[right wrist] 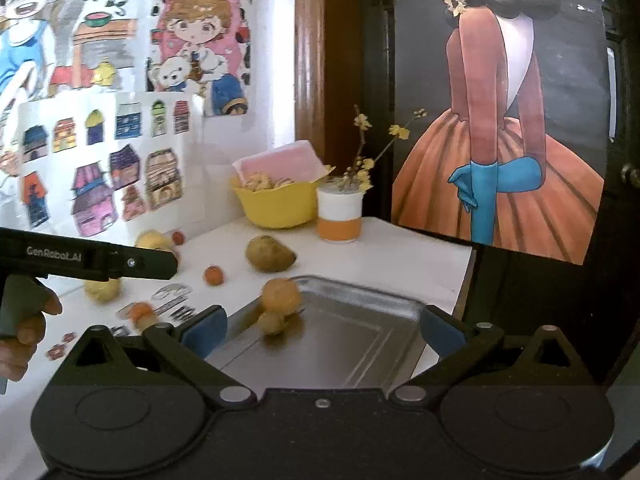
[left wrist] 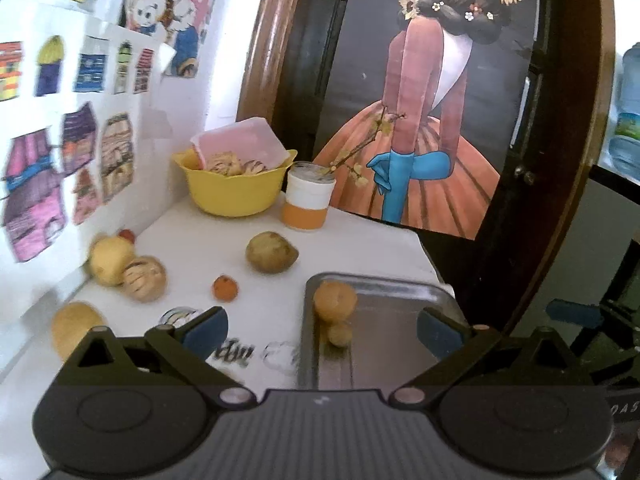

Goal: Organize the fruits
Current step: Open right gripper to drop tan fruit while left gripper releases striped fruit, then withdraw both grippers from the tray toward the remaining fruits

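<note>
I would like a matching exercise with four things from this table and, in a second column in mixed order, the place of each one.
Things:
1. large orange round fruit
2. pink plastic lid
3. thin twig with yellow flowers
4. small orange-red fruit

Places:
A. standing in the white and orange cup
B. on the white tabletop
C. in the metal tray
D. leaning in the yellow plastic bowl

Pairs: 1-C, 2-D, 3-A, 4-B
</note>
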`<state>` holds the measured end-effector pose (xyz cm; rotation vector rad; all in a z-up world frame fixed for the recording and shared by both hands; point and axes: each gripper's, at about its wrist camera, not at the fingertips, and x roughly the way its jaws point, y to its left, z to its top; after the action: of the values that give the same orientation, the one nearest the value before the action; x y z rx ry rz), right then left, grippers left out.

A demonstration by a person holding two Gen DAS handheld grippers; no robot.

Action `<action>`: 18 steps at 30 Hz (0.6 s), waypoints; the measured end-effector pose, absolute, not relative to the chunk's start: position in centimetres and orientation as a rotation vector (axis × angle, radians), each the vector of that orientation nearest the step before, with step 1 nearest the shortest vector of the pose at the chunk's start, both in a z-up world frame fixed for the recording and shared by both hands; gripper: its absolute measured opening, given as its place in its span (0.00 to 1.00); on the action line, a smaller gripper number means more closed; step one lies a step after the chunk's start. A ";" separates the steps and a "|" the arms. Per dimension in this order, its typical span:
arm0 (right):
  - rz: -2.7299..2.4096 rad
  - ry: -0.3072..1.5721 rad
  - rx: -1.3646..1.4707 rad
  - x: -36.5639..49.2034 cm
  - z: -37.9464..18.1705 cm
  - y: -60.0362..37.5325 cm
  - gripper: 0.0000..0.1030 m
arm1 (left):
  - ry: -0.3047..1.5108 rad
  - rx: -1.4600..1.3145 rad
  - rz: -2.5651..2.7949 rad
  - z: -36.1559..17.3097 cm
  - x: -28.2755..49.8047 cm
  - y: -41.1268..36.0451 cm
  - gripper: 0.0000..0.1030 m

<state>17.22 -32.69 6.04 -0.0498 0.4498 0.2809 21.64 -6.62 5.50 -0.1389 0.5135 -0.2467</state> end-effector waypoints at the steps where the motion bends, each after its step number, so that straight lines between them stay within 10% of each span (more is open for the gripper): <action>1: 0.279 0.454 -0.054 16.4 6.1 -32.3 0.99 | 0.517 -0.133 -0.245 5.4 20.9 -6.2 0.99; 18: 0.292 0.648 -0.050 8.8 3.2 -26.1 0.99 | 0.671 -0.157 -0.098 1.1 13.1 2.6 0.99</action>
<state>8.75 -26.06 3.16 -0.0503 0.6481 0.2917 13.08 2.64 1.10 -0.1566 0.6709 -0.0977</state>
